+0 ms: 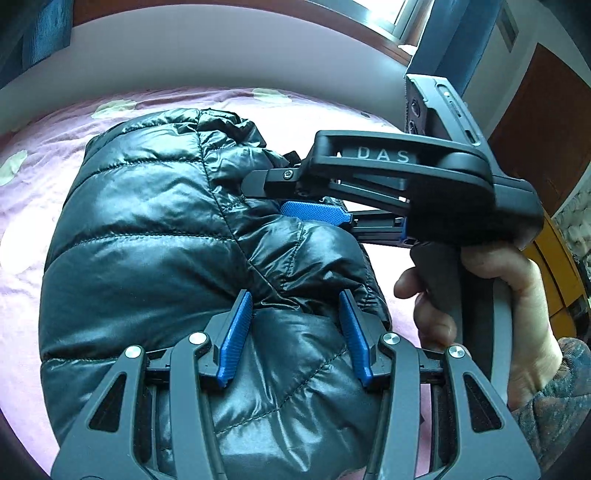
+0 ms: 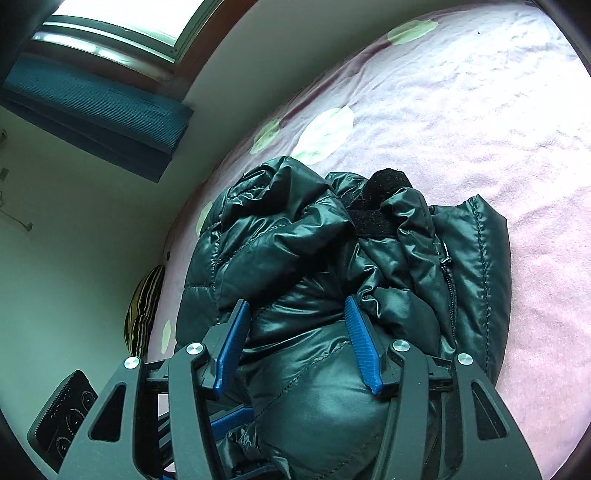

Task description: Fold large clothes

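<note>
On pink bedsheet (image 2: pixel 461 110), bundled glossy puffer jacket (image 2: pixel 295 258)

The jacket (image 1: pixel 155 236) is laid bundled on the bed (image 1: pixel 33 206), near the edge by the wall (image 2: pixel 92 229). A pillow (image 2: pixel 144 310) is wedged between bed and wall, left of the jacket in the right wrist view.

I get bright daylight from the far window (image 2: pixel 122 14), glare on the shiny jacket (image 1: pixel 155 229), and heavy fisheye warping with dark corners.
</note>
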Motion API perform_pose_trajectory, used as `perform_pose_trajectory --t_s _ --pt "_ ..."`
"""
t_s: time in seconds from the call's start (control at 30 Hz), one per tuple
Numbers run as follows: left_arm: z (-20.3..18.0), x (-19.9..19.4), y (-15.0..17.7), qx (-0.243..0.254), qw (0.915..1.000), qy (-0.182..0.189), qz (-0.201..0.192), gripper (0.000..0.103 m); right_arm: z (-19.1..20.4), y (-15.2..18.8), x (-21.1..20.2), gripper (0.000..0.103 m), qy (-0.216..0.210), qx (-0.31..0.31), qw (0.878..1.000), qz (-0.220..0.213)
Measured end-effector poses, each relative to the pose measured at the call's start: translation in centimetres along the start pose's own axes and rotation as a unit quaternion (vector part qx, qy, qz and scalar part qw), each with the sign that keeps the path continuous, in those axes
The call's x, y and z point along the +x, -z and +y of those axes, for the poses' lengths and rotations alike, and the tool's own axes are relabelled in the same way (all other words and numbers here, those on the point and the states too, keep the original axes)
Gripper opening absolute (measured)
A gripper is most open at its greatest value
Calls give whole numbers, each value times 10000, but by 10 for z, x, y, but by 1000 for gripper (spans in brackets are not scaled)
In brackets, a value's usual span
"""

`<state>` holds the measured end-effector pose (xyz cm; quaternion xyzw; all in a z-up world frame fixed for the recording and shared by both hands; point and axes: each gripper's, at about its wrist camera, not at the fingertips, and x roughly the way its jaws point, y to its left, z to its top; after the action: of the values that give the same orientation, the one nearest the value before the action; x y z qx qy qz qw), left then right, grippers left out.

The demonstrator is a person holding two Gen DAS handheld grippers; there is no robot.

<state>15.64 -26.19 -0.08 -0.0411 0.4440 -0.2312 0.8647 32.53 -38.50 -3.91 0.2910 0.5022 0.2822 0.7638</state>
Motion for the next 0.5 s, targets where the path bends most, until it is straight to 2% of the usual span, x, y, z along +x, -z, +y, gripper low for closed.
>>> perform_pose_trajectory --t_s 0.07,0.17,0.33,0.43,0.5 --pt "1 -7 1 19 10000 60 -31 49 1 1 -2 54 -4 -11 10000 -26" --pt "2 -25 7 46 9996 232 -120 55 2 2 -1 54 -33 -11 10000 -81" --pt "26 -73 11 -226 9970 507 -546 62 -2 4 -4 54 -155 49 9998 -149" --pt "53 -91 11 -422 9954 260 -823 68 -1 6 -10 57 -156 -14 9997 -196" --pt "78 -93 11 -616 9944 152 -849 72 3 8 -12 62 -134 -91 9996 -227"
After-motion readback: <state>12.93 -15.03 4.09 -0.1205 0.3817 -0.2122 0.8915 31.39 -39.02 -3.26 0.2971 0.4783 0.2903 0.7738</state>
